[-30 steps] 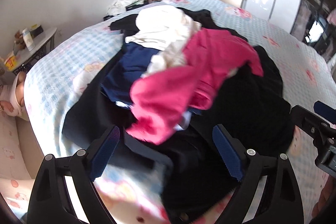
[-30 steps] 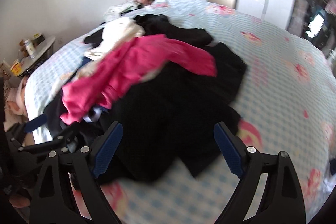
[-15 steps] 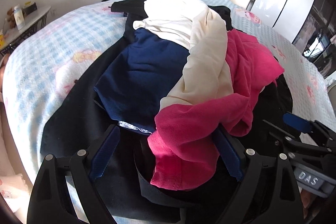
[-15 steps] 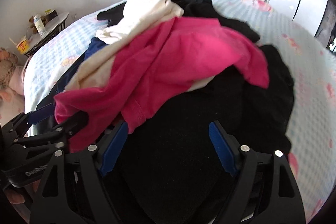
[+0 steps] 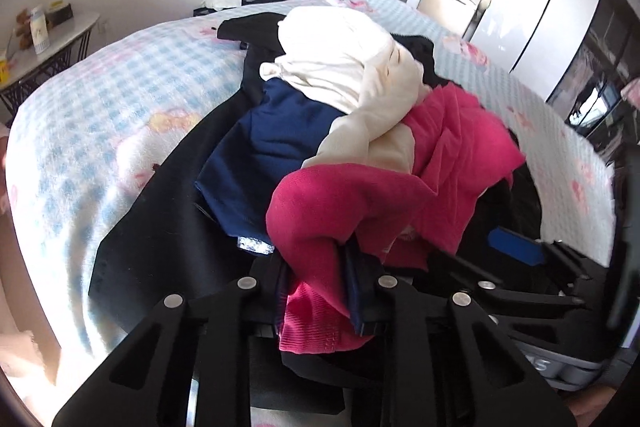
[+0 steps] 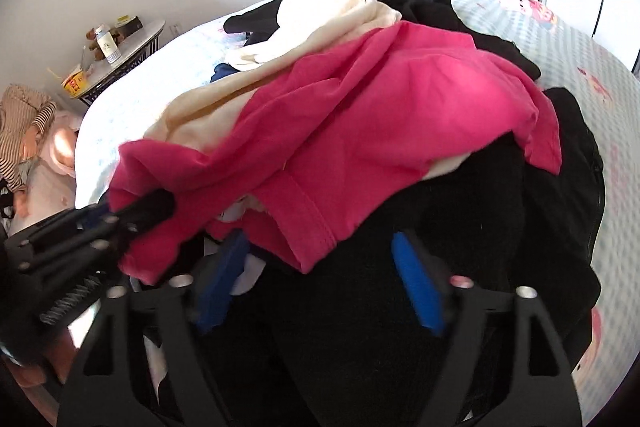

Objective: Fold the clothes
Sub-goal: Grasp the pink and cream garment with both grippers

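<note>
The left claw, low in the frame's centre, is closing, its jaws clamped on a fold of the pink garment atop the clothes pile on the checked bed. The right claw stands apart over black fabric, the pink hem between its 2 pads.

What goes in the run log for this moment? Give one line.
left gripper: closing on pink top hem | right gripper: open over black garment | pile on bed, nothing folded

pink top, navy garment, blue-checked bedspread
</note>
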`<state>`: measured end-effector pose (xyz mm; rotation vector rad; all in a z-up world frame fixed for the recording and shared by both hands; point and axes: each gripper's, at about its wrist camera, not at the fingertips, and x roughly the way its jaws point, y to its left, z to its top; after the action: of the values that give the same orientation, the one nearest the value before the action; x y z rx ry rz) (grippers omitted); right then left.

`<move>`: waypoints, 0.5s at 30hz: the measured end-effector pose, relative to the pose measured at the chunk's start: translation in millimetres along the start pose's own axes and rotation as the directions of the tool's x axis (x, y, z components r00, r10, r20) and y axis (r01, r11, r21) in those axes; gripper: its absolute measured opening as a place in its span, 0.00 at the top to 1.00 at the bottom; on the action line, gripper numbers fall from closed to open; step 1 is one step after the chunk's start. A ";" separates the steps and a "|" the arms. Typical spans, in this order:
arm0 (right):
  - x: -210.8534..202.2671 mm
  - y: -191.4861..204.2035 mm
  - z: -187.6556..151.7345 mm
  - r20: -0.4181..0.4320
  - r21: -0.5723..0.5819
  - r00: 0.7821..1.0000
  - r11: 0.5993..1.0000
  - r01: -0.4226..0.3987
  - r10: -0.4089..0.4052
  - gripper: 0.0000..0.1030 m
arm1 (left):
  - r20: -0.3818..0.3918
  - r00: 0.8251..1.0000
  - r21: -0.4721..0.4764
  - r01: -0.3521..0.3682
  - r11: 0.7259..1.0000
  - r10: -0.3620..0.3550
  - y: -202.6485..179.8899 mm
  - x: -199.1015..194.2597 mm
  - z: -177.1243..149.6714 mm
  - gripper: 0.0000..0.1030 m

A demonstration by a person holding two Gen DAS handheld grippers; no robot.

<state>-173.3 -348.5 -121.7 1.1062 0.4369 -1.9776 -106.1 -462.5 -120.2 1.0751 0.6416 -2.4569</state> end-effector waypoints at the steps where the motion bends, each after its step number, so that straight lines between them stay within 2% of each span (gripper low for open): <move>1: 7.1 -0.3 2.2 -0.016 0.002 1.000 1.000 0.015 -0.015 0.20 | -0.001 1.000 -0.003 0.009 1.000 -0.009 0.0 -1.1 0.8 0.76; 2: 15.0 -2.2 4.2 -0.033 0.007 0.999 1.000 0.024 -0.024 0.23 | -0.006 1.000 0.006 0.010 1.000 -0.010 -2.1 -0.2 1.1 0.76; 4: 29.1 -12.3 8.6 -0.054 0.043 0.996 0.997 0.067 -0.064 0.77 | -0.033 0.999 0.024 0.019 1.000 -0.019 -7.3 4.6 -1.0 0.76; 5: 27.9 -21.1 8.3 -0.044 0.085 0.996 0.993 0.077 -0.074 0.79 | -0.049 0.998 0.028 0.030 0.999 -0.028 -10.5 7.1 -3.1 0.76; 6: 23.4 -29.2 7.2 -0.029 0.133 0.998 0.990 0.052 -0.049 0.88 | -0.048 0.998 0.042 0.044 0.998 -0.041 -16.9 3.4 -5.9 0.77; 7: 15.4 -36.2 5.1 -0.006 0.163 0.999 0.986 0.045 -0.045 0.93 | -0.047 0.997 0.056 0.058 0.997 -0.055 -23.3 -0.6 -8.8 0.77; 11: -25.8 -48.9 -8.6 0.089 0.148 0.986 0.981 0.129 -0.143 0.95 | -0.051 0.992 0.094 0.124 0.988 -0.119 -49.7 -16.8 -19.5 0.79; 14: -66.2 -70.5 -25.1 0.147 0.188 0.974 0.971 0.146 -0.175 0.95 | -0.081 0.978 0.065 0.199 0.978 -0.194 -75.5 -30.8 -27.4 0.80; 15: -79.2 -77.6 -30.9 0.161 0.199 0.970 0.968 0.151 -0.184 0.95 | -0.079 0.975 0.092 0.212 0.973 -0.205 -89.5 -37.9 -31.8 0.80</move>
<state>-194.7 -243.4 -79.9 1.0205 0.2617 -2.2832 -109.1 -365.4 -88.0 1.1904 0.6921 -2.6660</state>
